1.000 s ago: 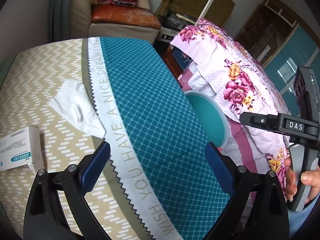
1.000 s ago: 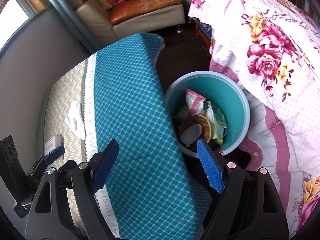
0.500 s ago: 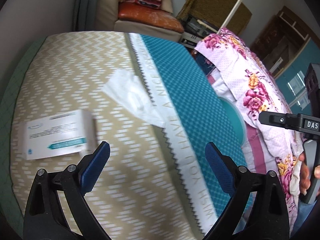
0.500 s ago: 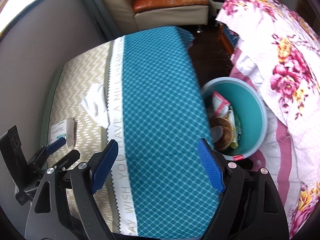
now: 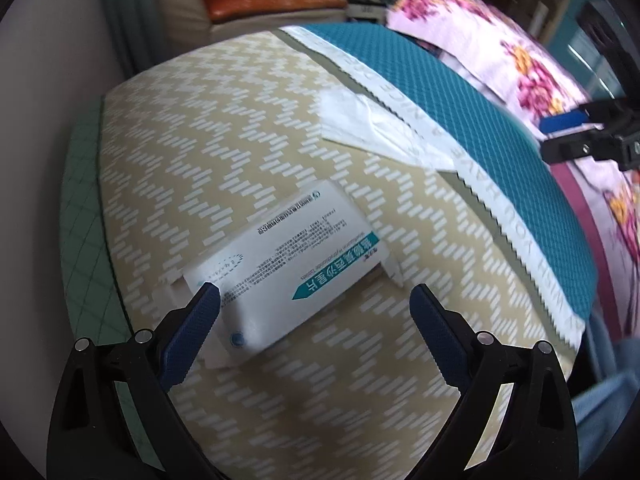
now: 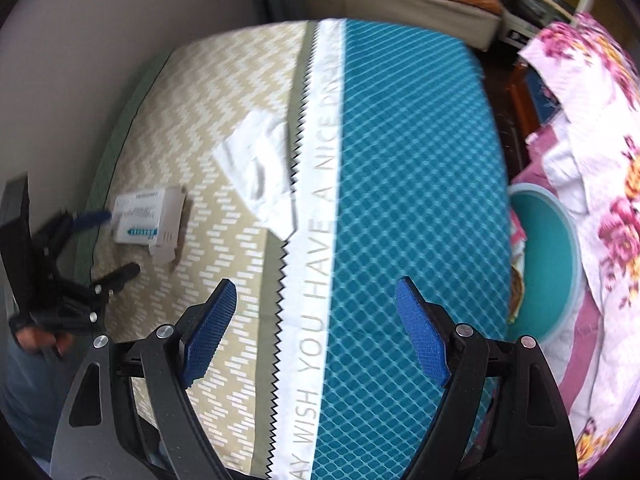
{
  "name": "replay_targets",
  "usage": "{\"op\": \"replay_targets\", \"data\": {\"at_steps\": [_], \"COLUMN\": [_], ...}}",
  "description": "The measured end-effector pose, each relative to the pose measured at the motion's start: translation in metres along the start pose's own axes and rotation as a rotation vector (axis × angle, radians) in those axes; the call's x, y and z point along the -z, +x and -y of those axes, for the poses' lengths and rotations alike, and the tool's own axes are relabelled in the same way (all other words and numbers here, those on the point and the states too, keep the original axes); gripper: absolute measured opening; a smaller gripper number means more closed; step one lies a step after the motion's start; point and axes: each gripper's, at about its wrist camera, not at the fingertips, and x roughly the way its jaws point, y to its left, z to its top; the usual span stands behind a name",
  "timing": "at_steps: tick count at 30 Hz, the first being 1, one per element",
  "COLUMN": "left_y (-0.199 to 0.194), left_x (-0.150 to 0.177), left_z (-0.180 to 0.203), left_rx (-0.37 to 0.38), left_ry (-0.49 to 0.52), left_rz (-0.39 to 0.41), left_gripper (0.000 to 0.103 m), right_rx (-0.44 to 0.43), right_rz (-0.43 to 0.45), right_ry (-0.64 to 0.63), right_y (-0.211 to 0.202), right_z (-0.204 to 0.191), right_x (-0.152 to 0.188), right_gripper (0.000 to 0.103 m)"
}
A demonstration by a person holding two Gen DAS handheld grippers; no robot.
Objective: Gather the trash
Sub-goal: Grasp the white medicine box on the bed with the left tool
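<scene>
Left gripper [image 5: 314, 308], jaws wide and empty, hovers at the box [image 5: 288, 264] near the table edge [image 5: 86, 240]; right gripper [image 6: 316, 320] gapes empty above the cloth [image 6: 400, 160], tissue [image 6: 260, 176] ahead.

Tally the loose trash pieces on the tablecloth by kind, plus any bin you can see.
Medicine box: 1, white with teal print, lying flat, flaps open.
Crumpled white tissue: 1, lying partly over the cloth's white lettered band.
Teal trash bin: 1, beside the table, its edge partly hidden by the tablecloth.
Total: 3 (2 pieces to collect, 1 bin).
</scene>
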Motion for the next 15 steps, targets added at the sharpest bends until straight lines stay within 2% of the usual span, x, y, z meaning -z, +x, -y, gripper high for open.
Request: {"op": "replay_targets", "data": {"at_steps": [5,12,15], "left_y": [0.015,0.034,0.045], "left_x": [-0.008,-0.030,-0.033], "left_z": [-0.005,-0.010,-0.012], "left_rx": [-0.050,-0.002,0.029], "left_ry": [0.132,0.187,0.169], "left_rz": [-0.035,-0.067,-0.074], "left_gripper": [0.096,0.096,0.093], "right_rx": [0.002,0.003,0.003], "right_rz": [-0.047,-0.092,-0.102], "right_ry": [-0.041,-0.125,-0.180], "right_y": [0.018,0.045,0.057], "right_z": [-0.009,-0.023,-0.035], "right_x": [-0.009,-0.043,-0.058], "right_gripper": [0.078,0.078,0.078]}}
